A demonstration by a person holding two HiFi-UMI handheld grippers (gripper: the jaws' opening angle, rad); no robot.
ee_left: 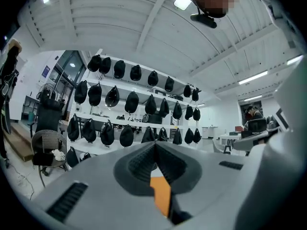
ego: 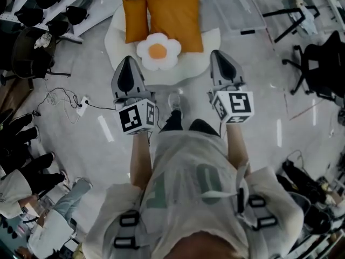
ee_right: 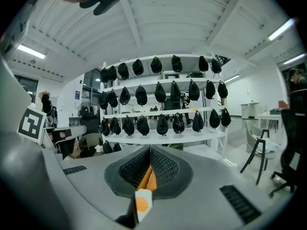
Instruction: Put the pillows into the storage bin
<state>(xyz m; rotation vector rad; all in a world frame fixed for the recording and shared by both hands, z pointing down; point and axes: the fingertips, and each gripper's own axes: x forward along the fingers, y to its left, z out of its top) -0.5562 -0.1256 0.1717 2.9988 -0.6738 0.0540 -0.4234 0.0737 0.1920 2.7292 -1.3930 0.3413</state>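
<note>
Left hand-held gripper [ego: 128, 61] and right hand-held gripper [ego: 218, 55] are clenched empty at the near edge of the white mat [ego: 116, 36]. Pillows [ego: 175, 18] lie on that mat. Open the jaws before closing in on one.

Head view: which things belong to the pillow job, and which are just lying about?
Job: large orange pillow, small orange pillow, flower pillow, clear storage bin.
Lying about: power strip, office chair.
</note>
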